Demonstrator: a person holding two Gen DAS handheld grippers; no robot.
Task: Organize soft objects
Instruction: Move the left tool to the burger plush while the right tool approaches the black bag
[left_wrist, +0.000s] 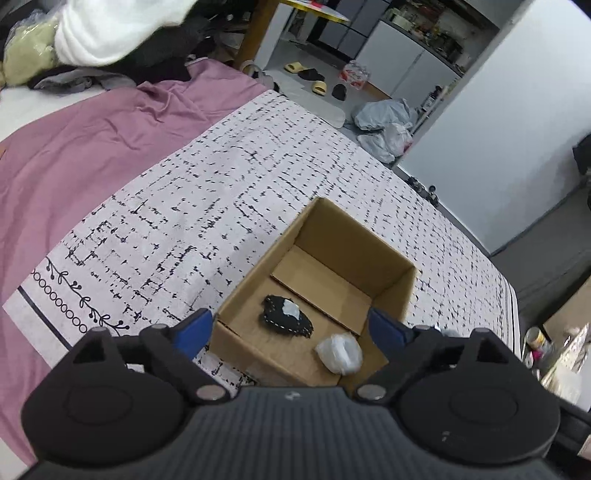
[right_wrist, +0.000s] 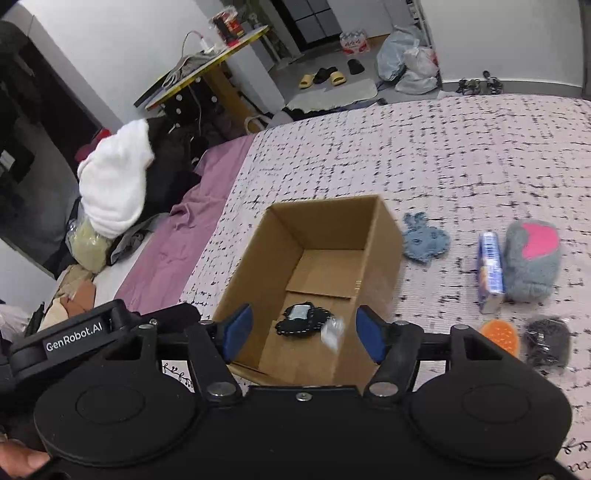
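An open cardboard box (left_wrist: 354, 236) (right_wrist: 325, 210) sits on the black-and-white patterned bedspread. On its floor lies a flat black soft piece with a pale patch (left_wrist: 286, 319) (right_wrist: 301, 319). A white item in clear wrap (left_wrist: 340, 352) rests beside it; in the right wrist view the white item (right_wrist: 332, 330) is a blur between the blue pads, touching neither. My left gripper (left_wrist: 290, 328) is open wide over the box's near end, nothing in it. My right gripper (right_wrist: 304, 330) is open over the same end.
Right of the box lie a blue knitted piece (right_wrist: 424, 240), a blue carton (right_wrist: 489, 269), a grey plush with a pink heart (right_wrist: 532, 258), an orange item (right_wrist: 500, 336) and a black fuzzy bundle (right_wrist: 546, 341). A mauve sheet (left_wrist: 74, 155) and a clothes pile (right_wrist: 114, 184) lie left.
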